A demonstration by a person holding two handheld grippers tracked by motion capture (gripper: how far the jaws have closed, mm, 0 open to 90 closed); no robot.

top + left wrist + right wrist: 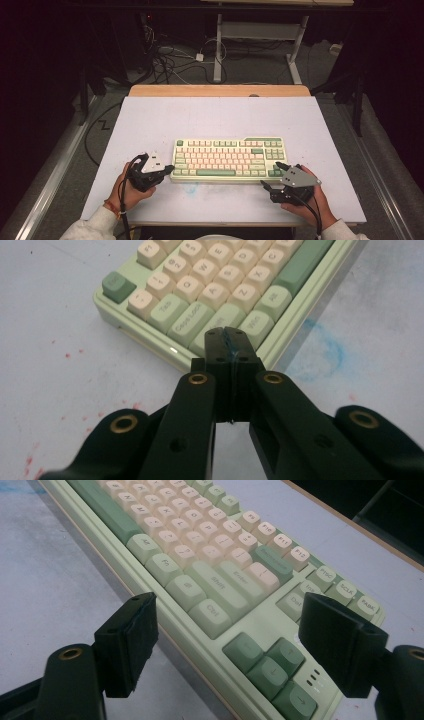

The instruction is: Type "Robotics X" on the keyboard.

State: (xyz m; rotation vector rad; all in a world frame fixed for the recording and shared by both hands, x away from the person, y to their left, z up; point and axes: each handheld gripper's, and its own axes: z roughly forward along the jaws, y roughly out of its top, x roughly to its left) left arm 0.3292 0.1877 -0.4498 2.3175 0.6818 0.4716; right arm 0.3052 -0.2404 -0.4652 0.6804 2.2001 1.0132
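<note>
We are looking down at a pale table (150,125) with a green and cream keyboard (227,159) lying near its front middle, its long side parallel to the table's front edge. We are holding one gripper at each end of it.

The left gripper (167,169) is resting at the keyboard's left front corner. In the left gripper view its two black jaws are pressed together, pad against pad, with nothing between them (the tips are standing just before the Ctrl and Win keys of the keyboard (220,290)). We cannot tell whether the tips are touching the keyboard's edge or only hovering just beside it. The left hand (125,192) is gripping the tool from behind, and a cable is trailing down from it.

The right gripper (272,175) is sitting at the keyboard's right front corner, with the grey three-cornered plate (299,176) on top. Its jaws are spread wide. In the right gripper view the arrow keys and the corner of the keyboard (235,595) are lying between the two jaws, and the pads are not pressing on it. The right hand (312,202) is holding this tool near the table's front edge.

A blue smear (325,347) and small red specks are marking the table surface close to the left gripper.
</note>
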